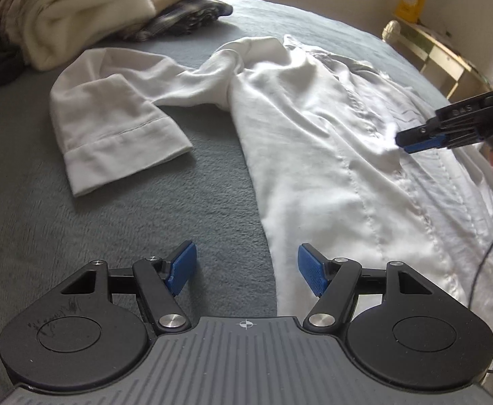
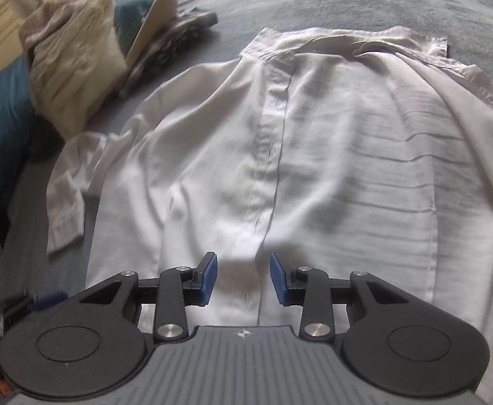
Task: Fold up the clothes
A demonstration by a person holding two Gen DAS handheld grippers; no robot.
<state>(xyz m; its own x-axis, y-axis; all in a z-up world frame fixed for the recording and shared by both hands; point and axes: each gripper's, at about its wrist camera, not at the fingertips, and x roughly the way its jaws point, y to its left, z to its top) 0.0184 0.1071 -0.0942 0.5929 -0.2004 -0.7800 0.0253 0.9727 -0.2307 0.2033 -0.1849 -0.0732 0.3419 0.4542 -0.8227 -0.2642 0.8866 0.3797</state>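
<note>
A white shirt (image 2: 313, 155) lies spread front-up on a grey bed (image 1: 118, 202), its collar at the far end and one sleeve (image 1: 118, 118) bent out to the side on the blanket. The left hand-held gripper (image 1: 246, 270) hovers wide open over the shirt's edge, nothing between its blue pads. The right hand-held gripper (image 2: 243, 278) stands partly open above the button placket near the hem, holding nothing. A heap of other clothes (image 1: 77, 13) sits at the far side of the bed.
</note>
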